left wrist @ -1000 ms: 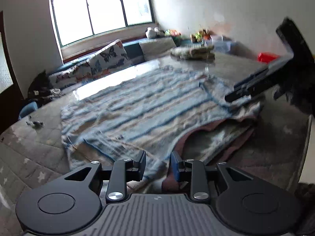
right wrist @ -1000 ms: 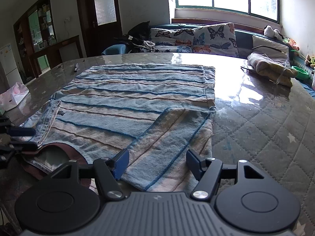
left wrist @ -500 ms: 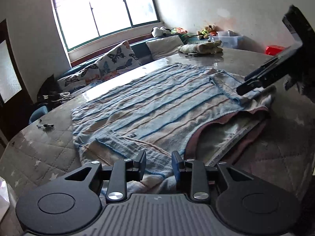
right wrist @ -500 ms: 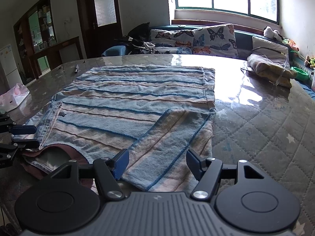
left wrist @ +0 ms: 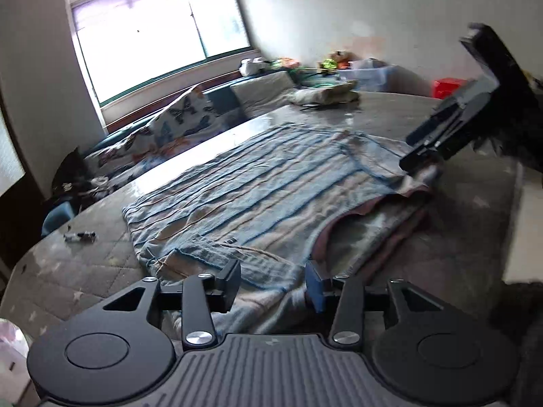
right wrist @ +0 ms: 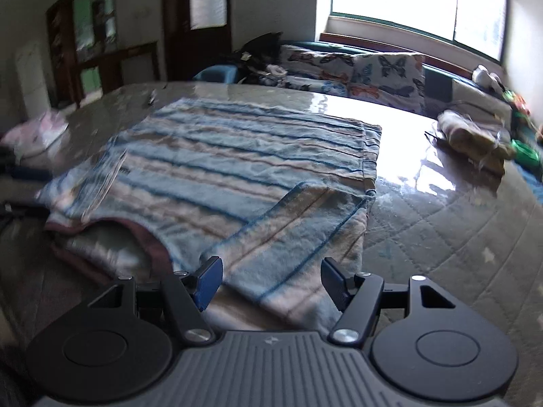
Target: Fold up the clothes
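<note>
Up close in the left wrist view, the left gripper (left wrist: 273,283) hangs over the near hem of a blue-and-tan striped sweater (left wrist: 258,190), its jaws parted with nothing between them. The sweater lies flat on the quilted tabletop (left wrist: 85,271); its stripes run from near left to far right, and its brown-edged neckline (left wrist: 342,224) opens toward the near right. A sleeve cuff (left wrist: 200,254) is folded onto the body at the near left. At the far right the right gripper (left wrist: 427,149) sits above the other sleeve. Only this view shows the red box (left wrist: 448,86) and the clear storage bin (left wrist: 370,73) by the far wall. No writing can be read.

Seen from the right wrist, the right gripper (right wrist: 271,281) has its jaws spread wide, released, just above the folded-in right sleeve (right wrist: 292,240), which points toward the camera. The sweater (right wrist: 237,162) stretches away toward the far edge, neckline (right wrist: 135,237) at the near left. Only here appear the dark wooden door (right wrist: 197,20), the cabinet (right wrist: 85,51) at the far left, and the pink bundle (right wrist: 37,132) on the tabletop (right wrist: 458,237). A small dark tag near the left sleeve is too blurred to read. Butterfly-print cushions (right wrist: 383,71) line the bench beneath the window.
</note>
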A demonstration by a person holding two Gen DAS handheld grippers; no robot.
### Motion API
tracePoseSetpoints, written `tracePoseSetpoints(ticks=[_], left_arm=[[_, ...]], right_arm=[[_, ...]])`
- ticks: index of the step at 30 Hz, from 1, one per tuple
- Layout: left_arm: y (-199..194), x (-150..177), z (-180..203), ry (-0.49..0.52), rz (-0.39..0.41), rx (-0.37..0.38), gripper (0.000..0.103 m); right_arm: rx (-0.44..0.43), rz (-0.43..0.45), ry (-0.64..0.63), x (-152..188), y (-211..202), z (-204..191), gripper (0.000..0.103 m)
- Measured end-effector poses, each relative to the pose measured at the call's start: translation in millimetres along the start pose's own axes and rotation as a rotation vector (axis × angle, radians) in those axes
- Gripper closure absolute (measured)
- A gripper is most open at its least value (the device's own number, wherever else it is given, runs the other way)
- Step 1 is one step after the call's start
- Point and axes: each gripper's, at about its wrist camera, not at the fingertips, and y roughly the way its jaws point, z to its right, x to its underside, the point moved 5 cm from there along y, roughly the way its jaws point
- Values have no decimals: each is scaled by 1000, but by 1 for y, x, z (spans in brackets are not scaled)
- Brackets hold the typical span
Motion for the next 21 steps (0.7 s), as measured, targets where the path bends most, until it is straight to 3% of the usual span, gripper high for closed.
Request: tracePoseSetpoints(ticks=[5, 10, 16, 21], left_arm=[[2, 14, 12, 81, -31, 3, 54], [10, 17, 21, 157, -15, -7, 55], [13, 20, 30, 234, 13, -4, 72], [14, 23, 35, 259, 19, 25, 70]], right_arm=[[-7, -24, -136, 11, -14, -16, 36], [-11, -36, -234, 21, -16, -32, 34], [-14, -36, -307, 26, -16, -43, 32], [-14, -27, -337, 25, -16, -47, 31]])
